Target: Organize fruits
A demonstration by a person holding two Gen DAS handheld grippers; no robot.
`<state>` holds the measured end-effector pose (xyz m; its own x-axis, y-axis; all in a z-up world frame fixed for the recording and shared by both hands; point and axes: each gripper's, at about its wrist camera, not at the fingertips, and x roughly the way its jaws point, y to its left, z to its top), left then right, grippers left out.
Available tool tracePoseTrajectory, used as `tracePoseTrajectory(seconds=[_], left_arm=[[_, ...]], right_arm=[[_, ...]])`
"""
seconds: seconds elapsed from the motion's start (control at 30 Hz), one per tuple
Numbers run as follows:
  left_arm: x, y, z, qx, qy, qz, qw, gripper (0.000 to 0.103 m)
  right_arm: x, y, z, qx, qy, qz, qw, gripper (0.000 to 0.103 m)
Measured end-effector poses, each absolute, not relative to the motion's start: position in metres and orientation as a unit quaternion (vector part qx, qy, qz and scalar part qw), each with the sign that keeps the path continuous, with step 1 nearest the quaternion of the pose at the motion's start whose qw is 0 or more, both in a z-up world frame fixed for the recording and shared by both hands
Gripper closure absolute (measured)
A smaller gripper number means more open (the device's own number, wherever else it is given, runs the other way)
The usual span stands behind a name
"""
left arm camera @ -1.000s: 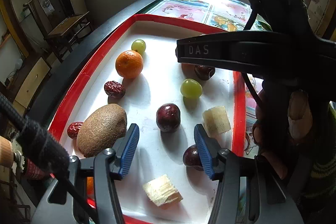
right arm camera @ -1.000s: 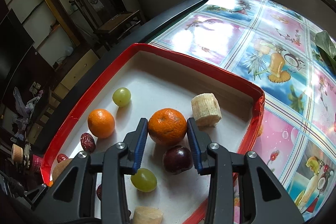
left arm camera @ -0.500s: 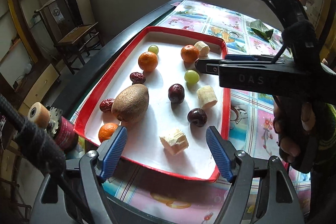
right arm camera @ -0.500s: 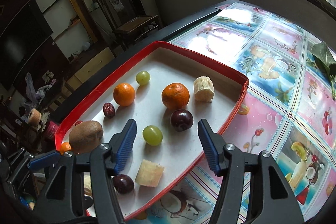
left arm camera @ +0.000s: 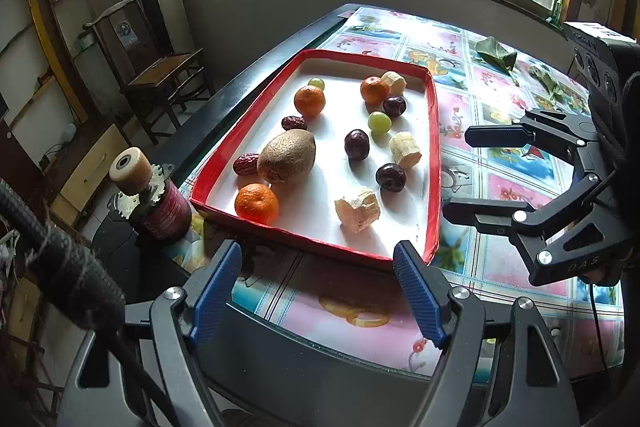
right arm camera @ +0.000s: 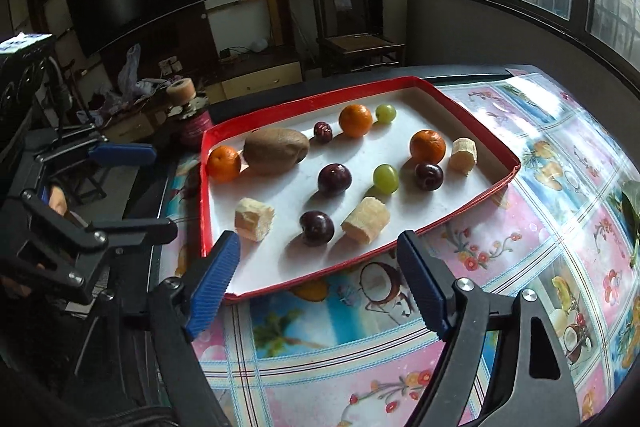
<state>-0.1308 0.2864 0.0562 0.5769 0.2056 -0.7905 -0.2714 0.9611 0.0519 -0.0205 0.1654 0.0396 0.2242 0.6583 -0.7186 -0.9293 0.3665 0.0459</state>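
1. Left gripper (left arm camera: 318,291): ribbed blue pads spread wide, nothing between, near tray's closest edge.
2. Right gripper (right arm camera: 318,281): likewise spread, empty, beside tray.
3. Inside red-rimmed white tray (left arm camera: 435,155): fuzzy oval kiwi (left arm camera: 286,157), glossy dark cherries (left arm camera: 357,144), rough banana chunks (left arm camera: 358,209), dimpled tangerines (left arm camera: 257,203).
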Motion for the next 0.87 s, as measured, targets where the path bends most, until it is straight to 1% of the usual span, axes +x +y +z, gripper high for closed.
tracePoseTrajectory(seconds=[0.27, 0.87], left_arm=[[-0.141, 0.287, 0.059, -0.040, 0.436, 0.139, 0.888, 0.025], [-0.145, 0.295, 0.060, -0.046, 0.425, 0.151, 0.891, 0.025]], right_arm=[[-0.034, 0.171, 0.031, -0.230, 0.339, 0.548, 0.729, 0.021], [-0.045, 0.171, 0.030, -0.237, 0.332, 0.550, 0.729, 0.021]])
